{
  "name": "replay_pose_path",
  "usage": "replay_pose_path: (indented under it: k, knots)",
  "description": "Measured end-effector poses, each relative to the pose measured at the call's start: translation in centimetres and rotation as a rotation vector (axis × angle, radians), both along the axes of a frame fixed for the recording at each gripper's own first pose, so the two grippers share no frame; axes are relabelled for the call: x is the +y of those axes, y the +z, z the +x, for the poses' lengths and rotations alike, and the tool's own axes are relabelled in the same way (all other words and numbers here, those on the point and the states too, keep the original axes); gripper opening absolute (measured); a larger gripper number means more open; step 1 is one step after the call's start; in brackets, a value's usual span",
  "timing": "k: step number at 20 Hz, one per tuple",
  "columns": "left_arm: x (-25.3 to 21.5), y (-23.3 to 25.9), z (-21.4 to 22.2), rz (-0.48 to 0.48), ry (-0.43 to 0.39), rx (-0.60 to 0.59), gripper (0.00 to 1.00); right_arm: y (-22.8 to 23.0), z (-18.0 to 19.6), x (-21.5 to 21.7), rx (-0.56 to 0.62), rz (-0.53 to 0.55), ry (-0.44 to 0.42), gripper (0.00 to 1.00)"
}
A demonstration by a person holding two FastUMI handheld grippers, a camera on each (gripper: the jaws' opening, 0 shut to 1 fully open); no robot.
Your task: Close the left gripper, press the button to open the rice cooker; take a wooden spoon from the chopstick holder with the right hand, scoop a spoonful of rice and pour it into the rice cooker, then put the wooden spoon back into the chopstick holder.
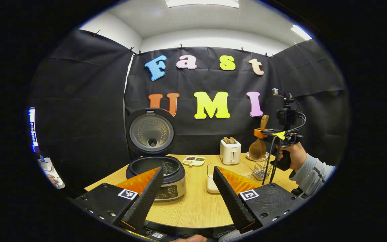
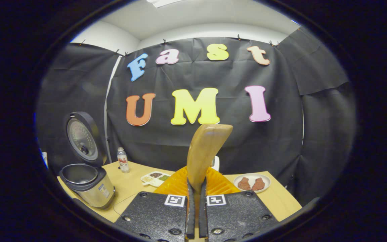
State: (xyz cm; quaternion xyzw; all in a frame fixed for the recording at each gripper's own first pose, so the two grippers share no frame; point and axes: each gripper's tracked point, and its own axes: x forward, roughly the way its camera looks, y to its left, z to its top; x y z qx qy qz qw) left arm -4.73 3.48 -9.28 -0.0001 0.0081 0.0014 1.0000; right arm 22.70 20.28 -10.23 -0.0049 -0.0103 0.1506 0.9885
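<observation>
Left claw (image 1: 188, 188) spread wide up close, nothing between the fingers, hanging over the near edge of the counter (image 1: 197, 205). Just past the left finger: cooker (image 1: 158, 174) sitting open, lid (image 1: 151, 132) standing straight up, pot inside too dark to make out. Rice tub (image 1: 228, 174) half hidden behind the right finger. Wire holder (image 1: 261, 169) just beyond it, near a hand (image 1: 289, 156) gripping the right claw (image 1: 270, 133), which hangs above the holder with the spoon (image 1: 258, 147) hanging bowl-down. Toaster (image 1: 230, 151) and snack tray (image 1: 194, 160) farther back.

In the right gripper view: right claw (image 2: 196, 188) pinched tight on the spoon (image 2: 204, 151), handle end sticking up, bowl end cut off below. Cooker (image 2: 87, 183) off to the left, bottle (image 2: 122, 160) behind it, plate (image 2: 252, 183) to the right.
</observation>
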Motion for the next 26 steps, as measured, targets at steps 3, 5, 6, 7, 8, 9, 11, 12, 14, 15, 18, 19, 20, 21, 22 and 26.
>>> replay_pose_path:
  k: [3, 5, 6, 7, 8, 9, 11, 12, 14, 15, 18, 19, 20, 21, 22, 26]
  knots:
    - [0.6, 0.3, -0.4, -0.008, 0.003, -0.006, 0.94, -2.8, 0.2, 3.4, 0.04, -0.003, 0.034, 0.1]
    - [1.1, 0.3, -0.4, -0.013, 0.008, -0.008, 0.94, -5.3, 1.1, 5.0, 0.083, 0.007, 0.039, 0.1]
    - [1.3, 0.3, -0.3, -0.017, 0.01, -0.006, 0.94, -6.4, 1.5, 5.6, 0.092, 0.016, 0.036, 0.1]
    - [1.5, 0.2, -0.4, -0.02, 0.012, -0.004, 0.94, -7.3, 2.1, 6.0, 0.099, 0.019, 0.029, 0.1]
    - [1.6, 0.2, -0.3, -0.021, 0.014, -0.001, 0.94, -8.3, 2.6, 6.5, 0.103, 0.016, 0.022, 0.1]
    - [1.8, 0.1, -0.3, -0.022, 0.015, 0.002, 0.94, -9.4, 3.0, 6.9, 0.111, 0.015, 0.015, 0.1]
    - [2.0, -0.2, -0.1, -0.019, 0.017, 0.01, 0.94, -11.5, 3.4, 7.9, 0.152, 0.033, 0.022, 0.1]
    - [2.1, -0.2, 0.0, -0.016, 0.018, 0.013, 0.94, -12.3, 3.4, 8.3, 0.174, 0.042, 0.024, 0.1]
    - [2.2, -0.4, 0.2, -0.017, 0.017, 0.016, 0.94, -13.6, 3.7, 8.6, 0.191, 0.017, 0.007, 0.1]
    - [2.2, -0.7, 0.3, -0.019, 0.015, 0.021, 0.94, -14.1, 3.9, 8.6, 0.188, -0.001, -0.006, 0.1]
    - [2.5, -1.1, 0.7, -0.024, 0.016, 0.034, 0.94, -15.2, 3.7, 8.3, 0.207, 0.0, -0.025, 0.1]
    - [2.6, -1.3, 0.8, -0.025, 0.016, 0.036, 0.94, -15.7, 3.3, 8.7, 0.243, 0.039, -0.009, 0.1]
    - [2.6, -1.3, 0.9, -0.028, 0.018, 0.038, 0.95, -16.1, 2.8, 9.1, 0.291, 0.093, 0.014, 0.1]
    - [2.8, -1.6, 0.9, -0.031, 0.024, 0.042, 0.95, -16.4, 2.3, 9.3, 0.337, 0.145, 0.032, 0.1]
    - [3.2, -1.5, 0.9, -0.035, 0.036, 0.038, 0.94, -16.4, 2.1, 9.1, 0.378, 0.192, 0.036, 0.1]
    - [3.0, -1.4, 1.1, -0.073, 0.025, 0.027, 0.94, -16.9, 1.8, 9.0, 0.503, 0.308, 0.086, 0.1]
